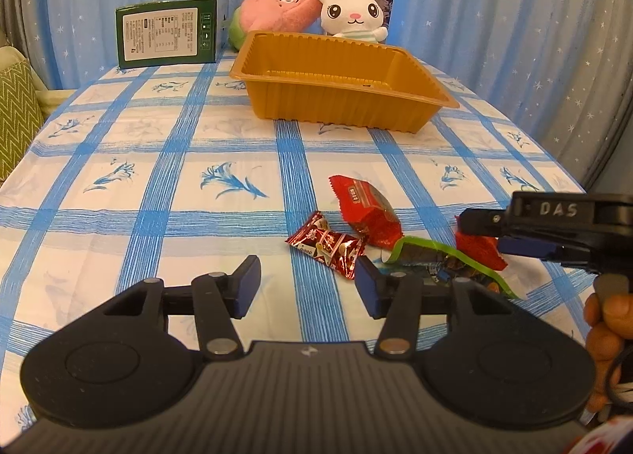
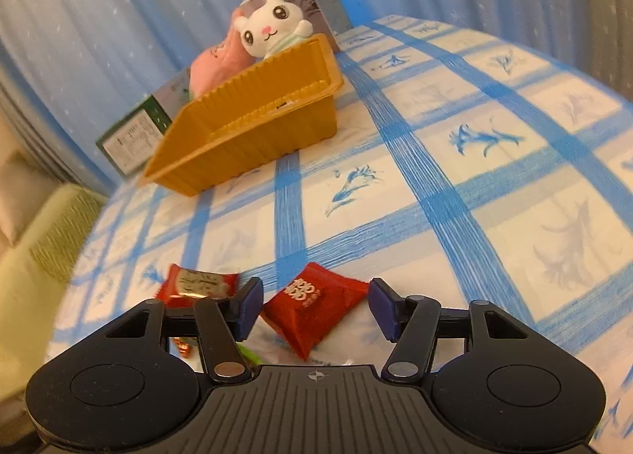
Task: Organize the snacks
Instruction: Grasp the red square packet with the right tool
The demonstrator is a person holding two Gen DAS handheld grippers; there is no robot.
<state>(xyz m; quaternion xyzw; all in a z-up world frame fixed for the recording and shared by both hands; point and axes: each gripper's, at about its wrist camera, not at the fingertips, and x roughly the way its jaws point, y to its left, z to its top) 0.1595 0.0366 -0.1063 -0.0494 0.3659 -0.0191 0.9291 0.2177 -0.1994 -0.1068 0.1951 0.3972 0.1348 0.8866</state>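
Red snack packet (image 2: 312, 305) lies between the right gripper (image 2: 315, 305)'s parted pads, not yet pinched, well short of the empty gold tray (image 1: 344, 97). Nearer that tray's left side, the left gripper (image 1: 307, 287) hangs part-open over bare tablecloth (image 1: 158, 177).

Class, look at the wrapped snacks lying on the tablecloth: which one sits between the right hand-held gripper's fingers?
The red square packet with white characters, lying between the open right hand-held gripper's blue pads. The other snacks lie off to its left.
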